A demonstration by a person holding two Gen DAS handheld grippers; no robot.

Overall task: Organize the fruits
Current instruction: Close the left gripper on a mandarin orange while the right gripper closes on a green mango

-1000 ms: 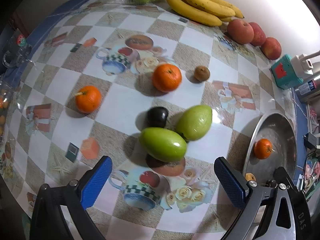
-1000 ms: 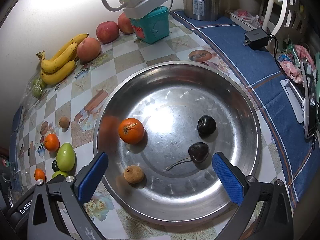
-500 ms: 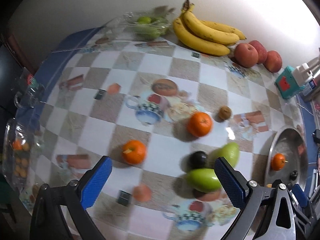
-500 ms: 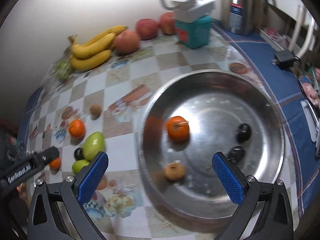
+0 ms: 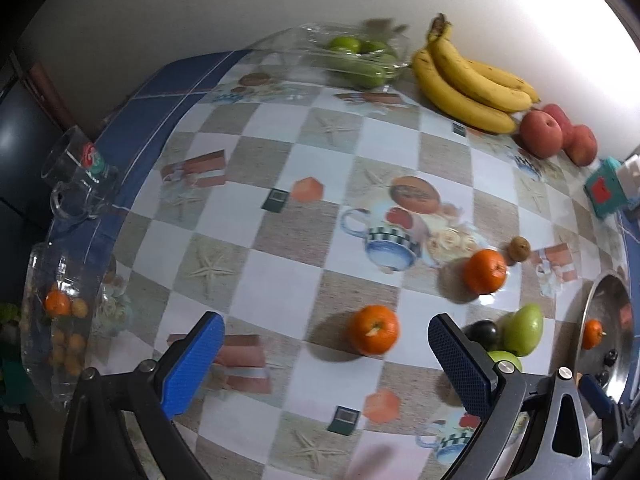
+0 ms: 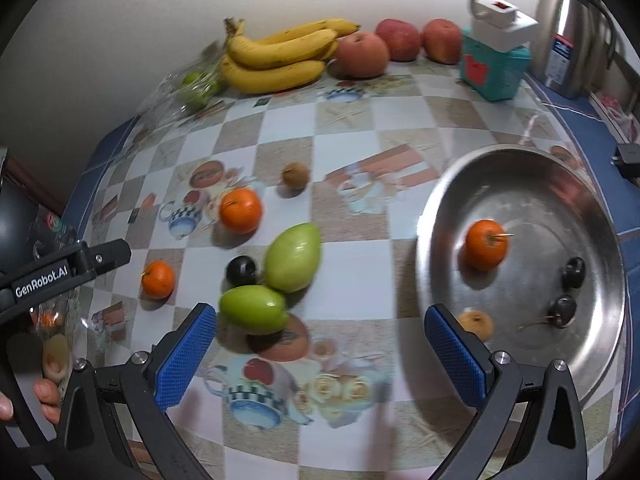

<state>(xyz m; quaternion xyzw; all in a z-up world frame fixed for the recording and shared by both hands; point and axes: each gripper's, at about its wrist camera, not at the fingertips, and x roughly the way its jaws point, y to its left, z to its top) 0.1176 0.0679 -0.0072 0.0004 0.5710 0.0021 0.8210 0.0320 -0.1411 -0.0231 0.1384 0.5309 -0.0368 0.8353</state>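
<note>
Covering the whole scene is the checkered tablecloth (image 5: 288,288), and on its right side sits the steel pan (image 6: 520,160), holding a stemmed orange (image 6: 486,244), two dark cherries (image 6: 573,273) and a small tan fruit (image 6: 476,323). Along the back wall lie the banana bunch (image 6: 280,56), then three red apples (image 6: 362,56) and a teal box (image 6: 494,68) with a white adapter on top, with a steel kettle (image 6: 568,40) at the far right. A clear bag of green fruit (image 5: 360,60) rests left of the bananas. Mid-table, two green mangoes (image 6: 294,258) touch each other, with a dark plum (image 6: 241,271) against them; a larger orange (image 6: 241,211) and a small brown fruit (image 6: 295,176) lie just beyond. A smaller orange (image 5: 374,329) sits apart to the left, between the left gripper (image 5: 326,364) fingers' line of sight but beyond the tips. That gripper hangs above the cloth with jaws spread wide, gripping nothing. The right gripper (image 6: 320,354) is likewise spread wide and holds nothing, hovering near the mangoes and the pan's rim
</note>
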